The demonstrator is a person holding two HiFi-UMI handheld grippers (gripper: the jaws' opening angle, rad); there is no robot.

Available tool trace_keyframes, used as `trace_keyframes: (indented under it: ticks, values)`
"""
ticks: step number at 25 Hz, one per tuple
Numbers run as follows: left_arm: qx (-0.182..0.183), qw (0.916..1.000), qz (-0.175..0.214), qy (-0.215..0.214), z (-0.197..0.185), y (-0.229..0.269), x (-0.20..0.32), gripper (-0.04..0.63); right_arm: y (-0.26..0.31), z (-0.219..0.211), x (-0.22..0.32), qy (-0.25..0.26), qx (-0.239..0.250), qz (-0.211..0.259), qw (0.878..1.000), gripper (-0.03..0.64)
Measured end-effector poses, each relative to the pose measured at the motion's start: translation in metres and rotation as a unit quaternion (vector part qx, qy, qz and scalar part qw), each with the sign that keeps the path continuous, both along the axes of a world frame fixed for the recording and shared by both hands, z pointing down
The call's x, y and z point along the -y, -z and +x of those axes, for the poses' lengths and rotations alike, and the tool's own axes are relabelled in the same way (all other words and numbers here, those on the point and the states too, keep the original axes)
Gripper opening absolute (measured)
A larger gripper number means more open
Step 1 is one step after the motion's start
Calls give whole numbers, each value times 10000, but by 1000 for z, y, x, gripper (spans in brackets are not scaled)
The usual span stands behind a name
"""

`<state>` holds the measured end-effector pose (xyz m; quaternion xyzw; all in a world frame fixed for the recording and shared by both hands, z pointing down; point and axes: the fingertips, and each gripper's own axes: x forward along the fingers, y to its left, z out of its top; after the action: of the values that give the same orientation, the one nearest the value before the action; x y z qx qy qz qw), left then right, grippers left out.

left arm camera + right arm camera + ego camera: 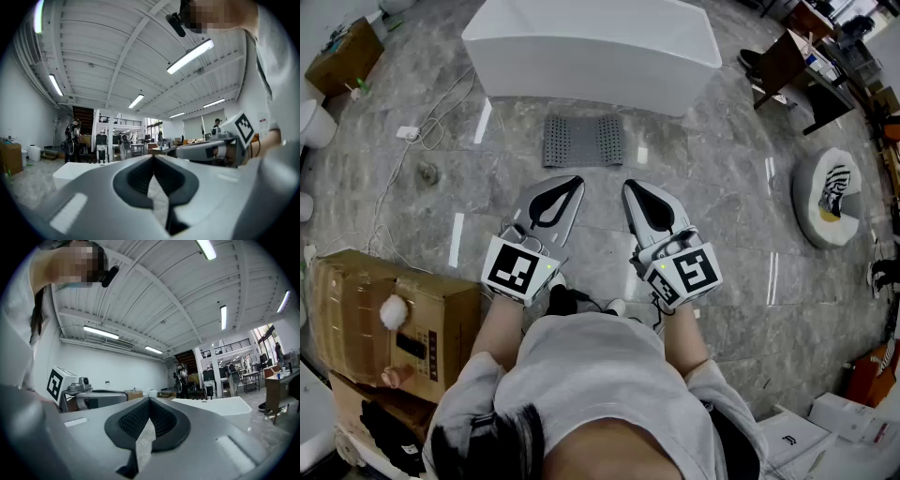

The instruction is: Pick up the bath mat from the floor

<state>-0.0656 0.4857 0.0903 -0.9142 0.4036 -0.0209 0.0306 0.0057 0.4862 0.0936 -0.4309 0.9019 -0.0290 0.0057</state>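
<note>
Underfoot, looking down on a glossy grey marble-patterned floor point(731, 272). Facing a big white rectangular tub-like block point(591, 47) at the far side. Noting a brown cardboard box point(356, 300) on the left and a round white cushion with black stripes point(825, 202) on the right. Seeing the dark grey perforated rubber bath mat point(583, 141) lying flat on the floor just before the block, ahead of both tongs and apart from them. Holding the left grey tongs point(575, 184) and the right grey tongs point(630, 187) level, side by side, each pressed together and pinching nothing.
</note>
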Motion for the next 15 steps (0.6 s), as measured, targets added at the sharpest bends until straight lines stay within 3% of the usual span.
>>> trace_keyframes:
  ticks: [15]
  values:
    - [-68,10000,-26,-34,-36,-3,22,0,-6,-35,20,-81,-55,-42,9999,0]
